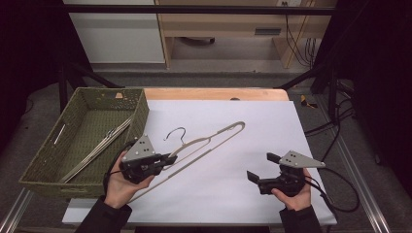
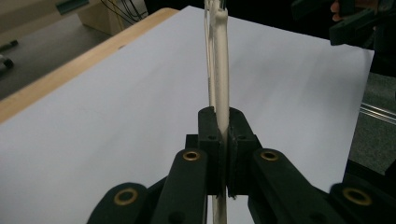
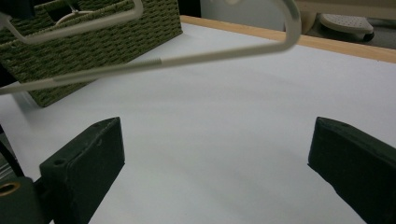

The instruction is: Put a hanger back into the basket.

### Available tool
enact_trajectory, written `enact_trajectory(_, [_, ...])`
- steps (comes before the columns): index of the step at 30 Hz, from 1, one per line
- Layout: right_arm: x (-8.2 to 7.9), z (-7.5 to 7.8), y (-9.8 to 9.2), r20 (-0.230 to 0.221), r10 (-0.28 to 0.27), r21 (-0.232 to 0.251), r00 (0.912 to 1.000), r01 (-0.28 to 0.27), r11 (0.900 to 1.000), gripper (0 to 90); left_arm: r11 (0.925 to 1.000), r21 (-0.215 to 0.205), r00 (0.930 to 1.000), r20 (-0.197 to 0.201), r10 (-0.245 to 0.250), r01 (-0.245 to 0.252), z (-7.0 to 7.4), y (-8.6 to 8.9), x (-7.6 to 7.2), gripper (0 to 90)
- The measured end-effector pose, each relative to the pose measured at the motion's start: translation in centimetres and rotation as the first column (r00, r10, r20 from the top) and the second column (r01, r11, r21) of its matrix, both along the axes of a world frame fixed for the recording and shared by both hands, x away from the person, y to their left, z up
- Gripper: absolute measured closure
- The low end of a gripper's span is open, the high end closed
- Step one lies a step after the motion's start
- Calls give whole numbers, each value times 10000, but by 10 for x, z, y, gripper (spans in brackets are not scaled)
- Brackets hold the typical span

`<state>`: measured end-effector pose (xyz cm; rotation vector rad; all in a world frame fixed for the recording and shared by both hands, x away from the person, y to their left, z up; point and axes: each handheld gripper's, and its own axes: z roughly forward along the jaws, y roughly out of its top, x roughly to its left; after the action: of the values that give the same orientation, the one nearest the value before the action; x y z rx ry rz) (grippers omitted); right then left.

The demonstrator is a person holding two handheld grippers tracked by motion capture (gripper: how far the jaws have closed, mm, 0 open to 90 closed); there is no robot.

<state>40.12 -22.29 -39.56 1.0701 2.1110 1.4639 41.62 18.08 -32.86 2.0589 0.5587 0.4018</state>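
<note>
A beige clothes hanger (image 1: 214, 138) with a metal hook hangs slanted just above the white sheet (image 1: 243, 116). My left gripper (image 1: 171, 158) is shut on its lower bar near the hook end. In the left gripper view the hanger (image 2: 220, 60) runs straight up from between the pressed pads of the left gripper (image 2: 223, 126). My right gripper (image 1: 261, 166) stands open over the sheet at the front right, apart from the hanger. In the right gripper view the right gripper (image 3: 219, 154) has wide, empty jaws, and the hanger (image 3: 210, 57) crosses above them.
A green woven basket (image 1: 141, 114) stands at the table's left with several hangers (image 1: 97, 145) lying in it; its wall (image 3: 93, 42) is in the right gripper view too. The wooden table edge (image 1: 214, 93) runs along the back. Cables trail off the right side.
</note>
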Motion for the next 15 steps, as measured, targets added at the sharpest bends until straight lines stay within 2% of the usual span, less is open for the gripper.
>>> enact_trajectory(6, [-3,1,-6,77,-168,68,9998,168,9998,44,9998,160,9979,651,60,-71,43,12,2,866])
enact_trajectory(8, [-4,1,-7,96,-189,141,9998,187,9997,44,9997,200,9970,764,97,-112,55,18,4,866])
enact_trajectory(9, [-5,2,-8,76,-215,152,9997,214,9997,43,9997,200,9970,764,97,-112,55,18,4,866])
enact_trajectory(10, [-5,2,-9,117,-235,182,9997,233,9996,43,9997,201,9962,861,141,-159,65,25,7,866])
enact_trajectory(15, [-6,2,-12,52,-310,270,9995,309,9992,38,9991,103,9934,1080,391,-405,87,47,15,866])
